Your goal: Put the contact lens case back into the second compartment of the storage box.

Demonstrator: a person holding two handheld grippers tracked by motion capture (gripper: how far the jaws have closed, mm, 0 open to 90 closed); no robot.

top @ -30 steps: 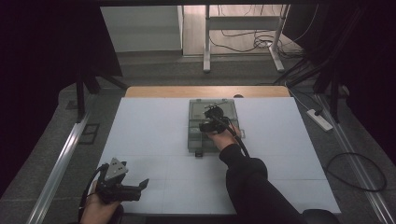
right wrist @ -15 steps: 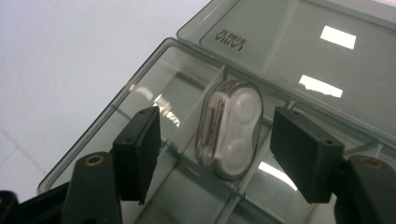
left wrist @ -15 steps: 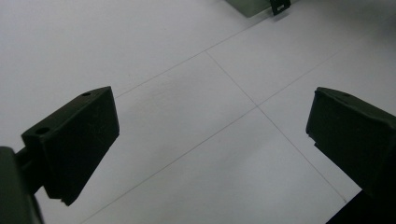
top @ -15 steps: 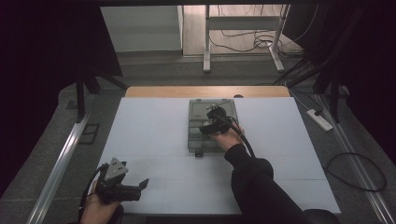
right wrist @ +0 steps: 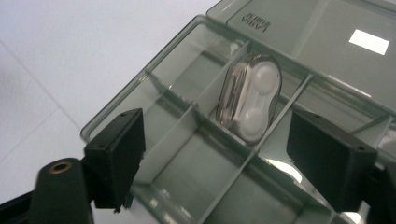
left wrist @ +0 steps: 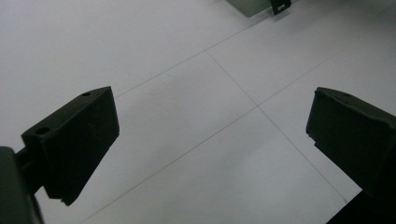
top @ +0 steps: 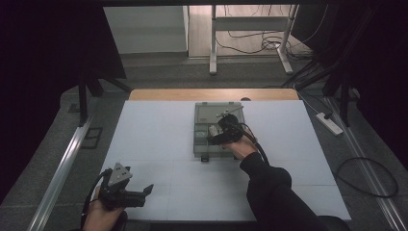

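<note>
Right claw [right wrist: 215, 154]: jaws apart above open organiser box [right wrist: 187, 154] | white case [right wrist: 250, 100] seated in compartment; remaining steps undeterminable | left claw [left wrist: 210, 144]: jaws apart over worktop [left wrist: 140, 56], idle.

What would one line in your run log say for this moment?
right gripper: open, over compartment box | white case: in a compartment | left gripper: open, above white table
</note>
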